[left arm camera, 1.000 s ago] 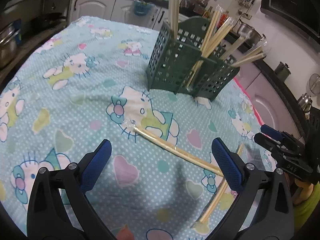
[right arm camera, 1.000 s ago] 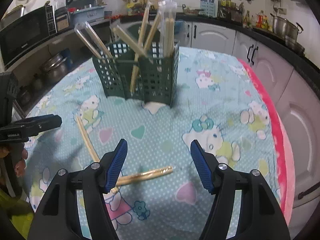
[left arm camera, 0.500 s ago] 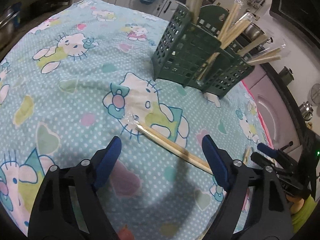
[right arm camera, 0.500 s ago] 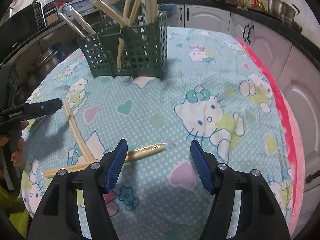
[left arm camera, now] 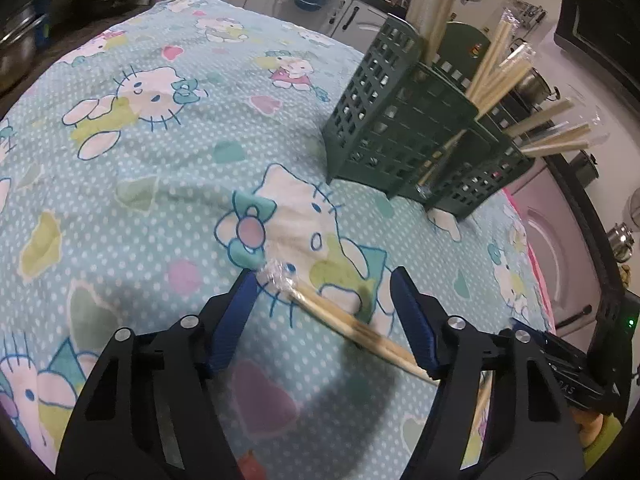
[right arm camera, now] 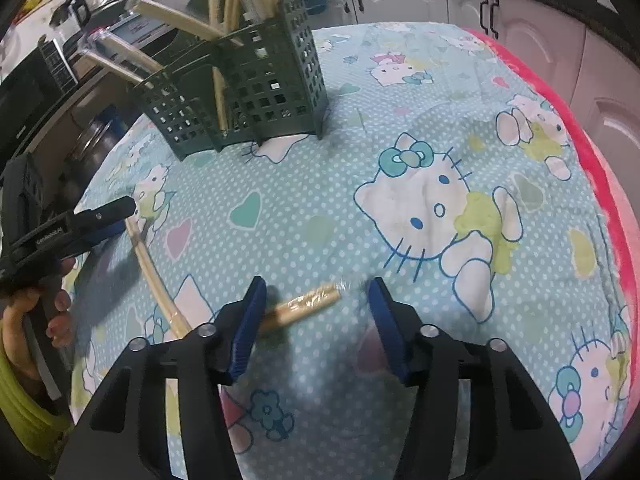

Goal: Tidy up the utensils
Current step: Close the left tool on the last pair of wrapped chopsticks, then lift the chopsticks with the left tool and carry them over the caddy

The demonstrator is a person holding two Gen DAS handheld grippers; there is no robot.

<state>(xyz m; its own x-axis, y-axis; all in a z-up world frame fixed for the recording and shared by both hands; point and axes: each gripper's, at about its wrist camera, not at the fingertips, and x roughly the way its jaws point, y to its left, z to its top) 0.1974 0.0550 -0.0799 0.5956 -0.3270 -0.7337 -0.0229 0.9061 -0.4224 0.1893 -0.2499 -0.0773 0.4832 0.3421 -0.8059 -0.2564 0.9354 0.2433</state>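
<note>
A plastic-wrapped pair of chopsticks [left arm camera: 352, 326] lies on the cartoon-cat tablecloth, between the jaws of my left gripper [left arm camera: 324, 316]. Those jaws are closing, and the pads stand clear of the wrapper. A second wrapped pair [right arm camera: 308, 304] lies between the jaws of my right gripper [right arm camera: 316, 322], which are closing too without touching it. The first pair [right arm camera: 154, 272] also shows at the left of the right wrist view, under the left gripper [right arm camera: 100, 220]. A dark green slotted holder [left arm camera: 408, 136] [right arm camera: 240, 96] stands further back, with several wrapped chopsticks upright in it.
The tablecloth [left arm camera: 140, 184] covers a round table, with a pink edge [right arm camera: 600, 184] on the right. White cabinets [right arm camera: 520, 24], a microwave [right arm camera: 36, 80] and pots ring the table. A person's hand [right arm camera: 44, 320] holds the left gripper's handle.
Both grippers have come down closer to the cloth and narrowed their jaws. Each now straddles one wrapped chopstick pair. The holder and chopsticks have not moved.
</note>
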